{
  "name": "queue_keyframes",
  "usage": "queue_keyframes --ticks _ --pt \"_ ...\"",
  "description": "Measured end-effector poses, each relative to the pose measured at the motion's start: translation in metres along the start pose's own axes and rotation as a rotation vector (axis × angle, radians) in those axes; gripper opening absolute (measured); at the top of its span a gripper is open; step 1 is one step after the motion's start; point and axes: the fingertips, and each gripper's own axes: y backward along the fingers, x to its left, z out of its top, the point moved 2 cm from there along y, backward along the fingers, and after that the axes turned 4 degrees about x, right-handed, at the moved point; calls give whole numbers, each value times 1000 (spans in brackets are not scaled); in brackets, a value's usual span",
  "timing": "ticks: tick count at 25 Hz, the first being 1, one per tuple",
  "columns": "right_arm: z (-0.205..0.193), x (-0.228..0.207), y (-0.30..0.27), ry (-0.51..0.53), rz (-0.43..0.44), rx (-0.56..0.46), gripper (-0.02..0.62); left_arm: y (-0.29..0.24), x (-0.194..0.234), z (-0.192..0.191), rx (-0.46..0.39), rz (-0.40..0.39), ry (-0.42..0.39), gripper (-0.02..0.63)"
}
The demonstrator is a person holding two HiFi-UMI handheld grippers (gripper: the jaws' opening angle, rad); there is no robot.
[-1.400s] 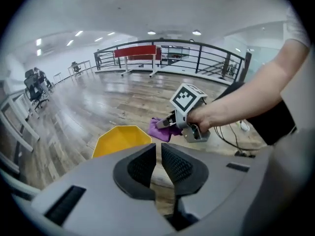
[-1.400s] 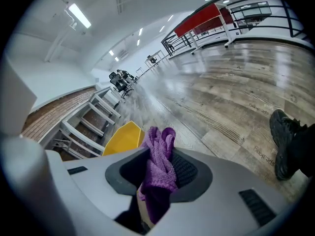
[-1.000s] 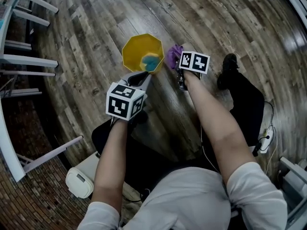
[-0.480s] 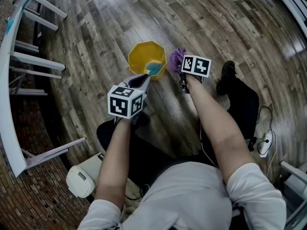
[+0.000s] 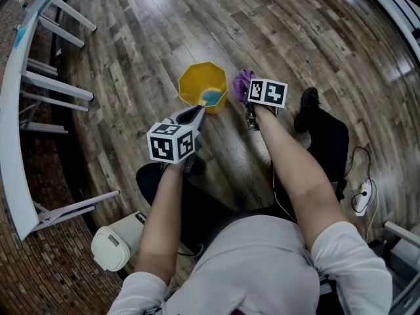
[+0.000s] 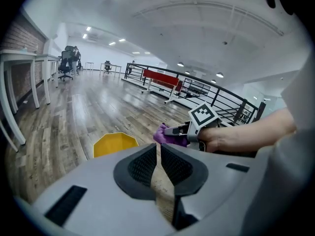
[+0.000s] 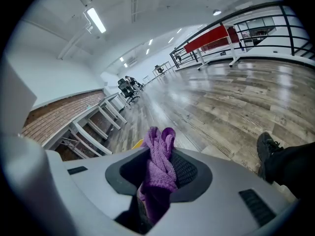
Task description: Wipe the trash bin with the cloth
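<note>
Trash bin (image 5: pixel 200 83), yellow, is seen upright on the floor, at twelve o'clock from the left tongs (image 6: pixel 158 167), which are closed on nothing. Purple cloth (image 7: pixel 160 154) is gripped in the right tongs (image 7: pixel 157 175), just beside the bin at its three o'clock. Wiping is judged largely still to be done.

Trash bin (image 5: pixel 202 86) stood on the floor (image 5: pixel 131 51), left gripper (image 5: pixel 195 113) placed just before its near rim, cloth (image 5: pixel 241 83) held in the right gripper (image 5: pixel 247 99) just right of the bin, shoe (image 5: pixel 308 102) set further right, worktop (image 5: pixel 13 163) ranged along the left.
</note>
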Motion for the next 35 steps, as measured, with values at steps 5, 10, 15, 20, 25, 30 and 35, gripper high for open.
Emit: queue_keyframes --ticks 5,10,15,20,25,30,35 --pt "-1 6 16 10 -4 -10 115 9 -8 -2 -25 -10 18 31" --pt "4 18 31 1 17 -42 115 21 -17 1 -63 -21 21 31" --pt "1 24 45 -6 35 -63 115 29 -28 -4 -75 -26 15 31" --pt "-2 27 59 -15 52 -83 115 37 -35 -4 -91 -24 12 31" --pt "-5 36 73 -9 83 -108 115 44 -44 -3 -116 -34 18 31" --pt "-9 45 90 17 91 -126 115 51 -52 -4 -128 -42 18 31" --pt "-14 55 104 31 112 -141 115 58 -59 -6 -146 -44 26 31"
